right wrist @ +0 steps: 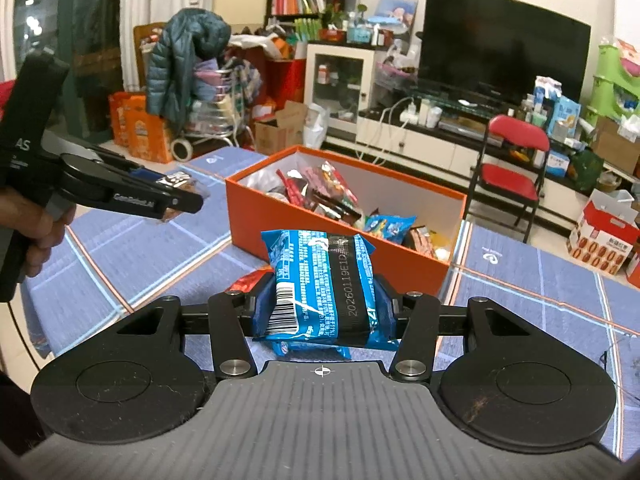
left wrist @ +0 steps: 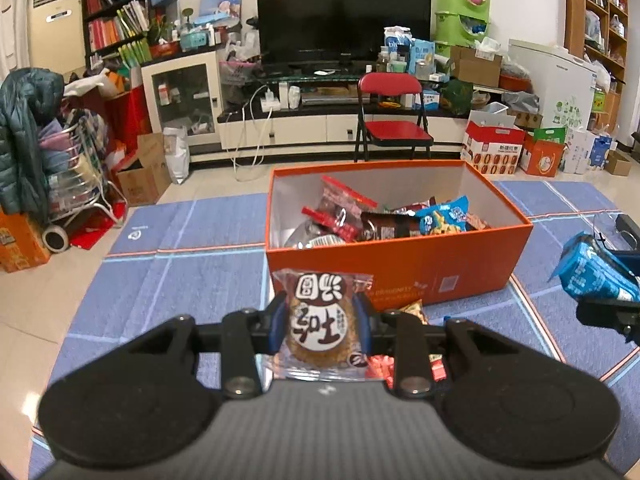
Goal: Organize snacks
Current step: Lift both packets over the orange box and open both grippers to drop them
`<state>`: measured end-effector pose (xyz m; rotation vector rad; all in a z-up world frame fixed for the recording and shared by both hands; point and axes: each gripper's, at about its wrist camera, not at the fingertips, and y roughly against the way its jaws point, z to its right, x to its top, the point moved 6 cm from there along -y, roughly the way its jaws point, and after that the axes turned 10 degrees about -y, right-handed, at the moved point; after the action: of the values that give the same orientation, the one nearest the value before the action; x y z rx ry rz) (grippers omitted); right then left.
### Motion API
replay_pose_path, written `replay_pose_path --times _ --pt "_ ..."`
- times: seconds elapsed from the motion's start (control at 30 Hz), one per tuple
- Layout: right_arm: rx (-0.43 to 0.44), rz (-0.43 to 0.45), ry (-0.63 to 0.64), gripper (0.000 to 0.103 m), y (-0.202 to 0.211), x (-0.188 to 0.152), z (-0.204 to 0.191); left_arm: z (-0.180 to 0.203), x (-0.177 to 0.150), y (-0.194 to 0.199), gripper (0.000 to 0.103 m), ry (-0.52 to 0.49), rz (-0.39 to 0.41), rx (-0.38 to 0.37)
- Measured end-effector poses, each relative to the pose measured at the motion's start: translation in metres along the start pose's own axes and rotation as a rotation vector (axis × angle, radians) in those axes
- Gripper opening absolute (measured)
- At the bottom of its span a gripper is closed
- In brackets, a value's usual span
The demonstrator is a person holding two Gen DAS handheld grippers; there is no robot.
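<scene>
An open orange box (left wrist: 400,268) (right wrist: 320,236) holds several snack packets and stands on a blue mat. My left gripper (left wrist: 320,320) is shut on a clear packet with a brown round cake (left wrist: 320,320), held in front of the box's near wall. It also shows in the right wrist view (right wrist: 180,196), left of the box. My right gripper (right wrist: 324,304) is shut on a blue snack packet (right wrist: 320,284), held in front of the box. That packet also shows at the right edge of the left wrist view (left wrist: 592,272).
A red and an orange packet (left wrist: 416,308) lie on the blue mat (left wrist: 180,264) under the grippers, next to the box. A red folding chair (left wrist: 392,116) stands behind the box. Cardboard boxes (left wrist: 492,148), a TV unit and a laundry trolley line the room's far side.
</scene>
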<state>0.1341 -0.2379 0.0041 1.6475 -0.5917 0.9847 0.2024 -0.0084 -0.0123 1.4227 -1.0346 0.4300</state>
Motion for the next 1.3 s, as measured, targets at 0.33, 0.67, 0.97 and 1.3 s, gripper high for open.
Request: replay_pose_path --times 0.33,0.67,0.97,1.3 --pt "-0.033 0.027 -0.009 0.036 0.006 0.018 0.007 -0.014 0.011 -0.001 0.029 0.038 0.015 -0.016" --pt "-0.032 0.098 -0.109 0.036 -0.048 0.107 0.040 -0.030 0.092 -0.031 0.029 0.038 0.085 -0.009" --pt "-0.142 -0.030 -0.122 0.045 -0.158 0.133 0.055 -0.021 0.120 -0.136 0.050 0.091 0.021 0.048" --pt "-0.065 0.043 -0.101 0.059 -0.096 0.052 0.025 -0.035 0.053 -0.047 0.084 0.133 0.131 0.094"
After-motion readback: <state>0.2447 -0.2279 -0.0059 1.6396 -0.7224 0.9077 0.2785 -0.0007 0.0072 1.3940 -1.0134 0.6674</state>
